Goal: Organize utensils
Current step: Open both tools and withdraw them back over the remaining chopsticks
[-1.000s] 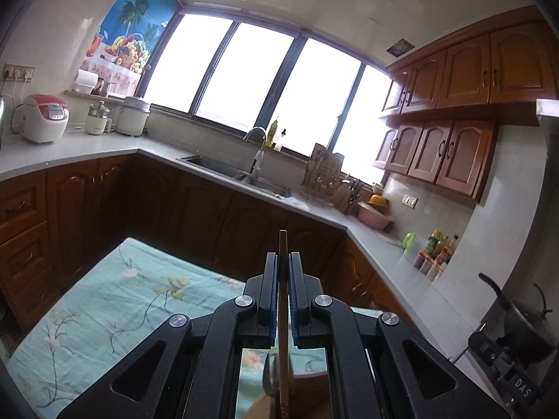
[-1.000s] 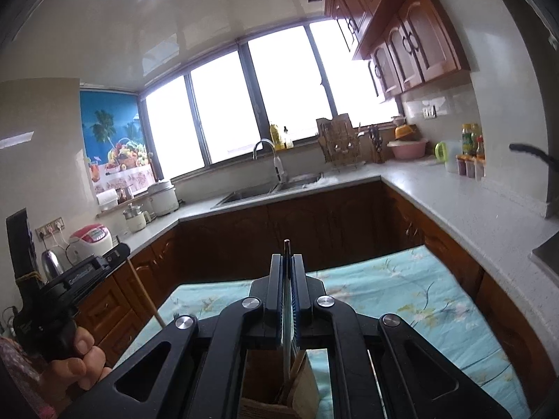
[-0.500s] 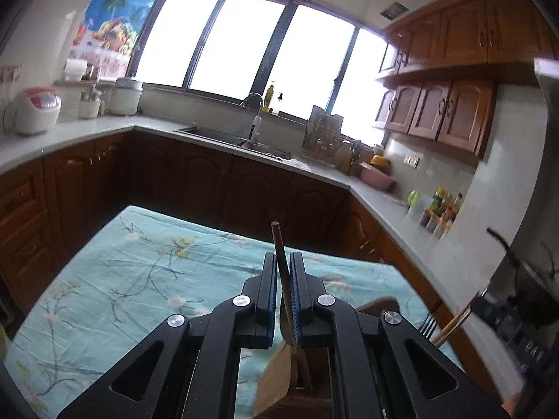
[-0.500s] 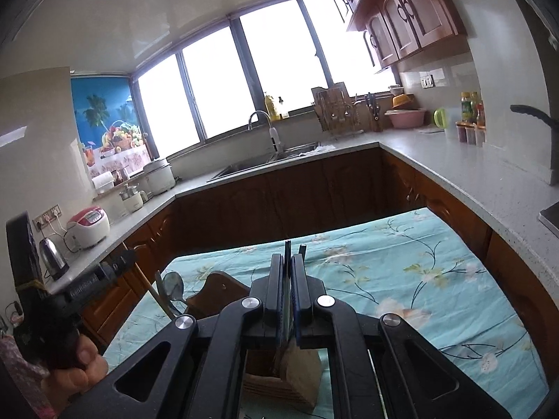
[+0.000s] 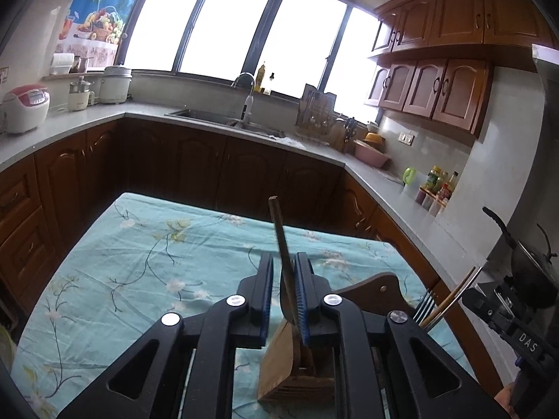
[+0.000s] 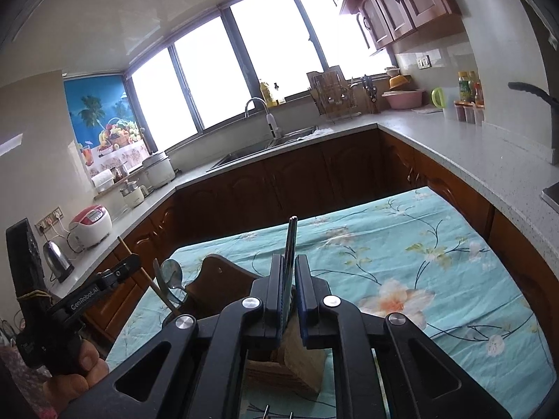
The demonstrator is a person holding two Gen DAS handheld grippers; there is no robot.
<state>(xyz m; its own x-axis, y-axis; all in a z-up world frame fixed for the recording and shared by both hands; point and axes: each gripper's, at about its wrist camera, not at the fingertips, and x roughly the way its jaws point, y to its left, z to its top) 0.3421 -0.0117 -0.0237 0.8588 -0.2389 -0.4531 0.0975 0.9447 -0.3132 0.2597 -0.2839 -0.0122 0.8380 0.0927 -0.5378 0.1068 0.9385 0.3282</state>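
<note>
Left claw point(image 5: 283, 279), jaws just eased slightly apart, not pinching: wooden spatula point(image 5: 279, 244) standing between them, leaning on one pad, blade down in the wooden holder point(image 5: 377, 286) on the table point(image 5: 139, 262). Right claw point(image 6: 288, 286), likewise just slackened, narrow around thin dark handles point(image 6: 290, 241), kind unclear, lower ends over the same holder. Spoon point(image 6: 171, 274) already standing in the holder near its backboard. Judged near completion: both items delivered, only release and withdrawal left; no loose utensils visible on the cloth.

A rice cooker point(image 5: 25, 107) sits left on the counter — a pink basin point(image 5: 371, 154), perhaps plastic, right of the sink point(image 5: 223, 119).
</note>
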